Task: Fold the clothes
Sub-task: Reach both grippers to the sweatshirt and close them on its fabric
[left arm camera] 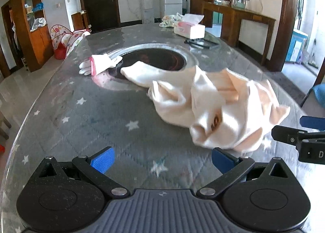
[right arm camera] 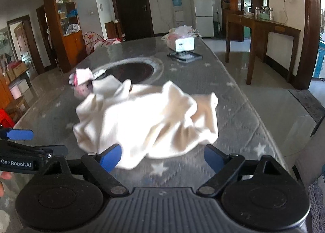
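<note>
A crumpled cream garment (left arm camera: 205, 107) lies in a heap on the grey star-patterned table (left arm camera: 97, 123); one sleeve reaches back over the round black hob. It also shows in the right wrist view (right arm camera: 146, 119), blurred. My left gripper (left arm camera: 162, 159) is open and empty, just in front of the heap's near edge. My right gripper (right arm camera: 162, 157) is open and empty, with the garment's near edge between its blue fingertips (right arm camera: 110, 158). The right gripper also shows at the far right of the left wrist view (left arm camera: 304, 137).
A round black hob (left arm camera: 154, 60) is set in the table's middle. A small white and pink folded garment (left arm camera: 99, 64) lies at its left rim. A tissue box (left arm camera: 190, 27), a bag of clothes (left arm camera: 170, 19) and a dark flat tray (left arm camera: 203, 43) stand at the far end.
</note>
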A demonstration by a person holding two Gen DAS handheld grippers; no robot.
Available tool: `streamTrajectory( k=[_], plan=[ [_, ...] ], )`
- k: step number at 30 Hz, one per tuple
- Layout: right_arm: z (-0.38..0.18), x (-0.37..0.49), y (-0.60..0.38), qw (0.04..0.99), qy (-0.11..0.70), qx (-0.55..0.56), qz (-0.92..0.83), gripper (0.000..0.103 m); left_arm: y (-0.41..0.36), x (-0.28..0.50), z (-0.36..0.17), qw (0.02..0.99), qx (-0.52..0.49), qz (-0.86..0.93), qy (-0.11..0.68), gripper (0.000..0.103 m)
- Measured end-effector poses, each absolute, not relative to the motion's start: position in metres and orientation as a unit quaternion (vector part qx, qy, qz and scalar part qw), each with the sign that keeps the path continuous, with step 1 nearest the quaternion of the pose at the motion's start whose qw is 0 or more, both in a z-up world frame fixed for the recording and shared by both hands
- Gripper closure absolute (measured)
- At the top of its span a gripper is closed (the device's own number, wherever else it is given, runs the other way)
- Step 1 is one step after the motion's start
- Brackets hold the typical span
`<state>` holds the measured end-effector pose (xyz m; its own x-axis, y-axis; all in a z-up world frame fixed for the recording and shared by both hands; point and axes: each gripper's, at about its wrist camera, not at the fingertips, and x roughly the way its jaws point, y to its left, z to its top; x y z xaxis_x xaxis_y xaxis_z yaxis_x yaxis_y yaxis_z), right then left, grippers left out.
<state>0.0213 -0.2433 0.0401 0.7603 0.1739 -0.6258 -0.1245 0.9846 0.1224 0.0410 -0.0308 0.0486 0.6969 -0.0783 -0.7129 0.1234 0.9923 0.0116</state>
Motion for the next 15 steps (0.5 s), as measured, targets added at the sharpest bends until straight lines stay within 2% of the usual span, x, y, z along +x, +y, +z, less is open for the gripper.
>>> streamTrajectory(
  k=[6, 11, 12, 14, 15],
  plan=[
    [0.058, 0.046, -0.244, 0.939, 0.329, 0.049, 0.089, 0.025, -0.027, 0.061, 0.064, 0.922, 0.008, -0.079, 0.379, 0.009],
    [0.060, 0.073, -0.247, 0.930, 0.341, 0.091, 0.104, 0.038, -0.034, 0.082, 0.073, 0.923, 0.012, -0.106, 0.369, 0.034],
    [0.060, 0.078, -0.247, 0.927, 0.344, 0.098, 0.108, 0.040, -0.036, 0.087, 0.073, 0.922, 0.013, -0.113, 0.370, 0.035],
    [0.057, 0.088, -0.245, 0.922, 0.353, 0.107, 0.115, 0.045, -0.040, 0.098, 0.073, 0.919, 0.015, -0.125, 0.373, 0.045],
    [0.055, 0.093, -0.244, 0.920, 0.357, 0.110, 0.119, 0.046, -0.042, 0.103, 0.072, 0.918, 0.014, -0.131, 0.375, 0.045]
  ],
)
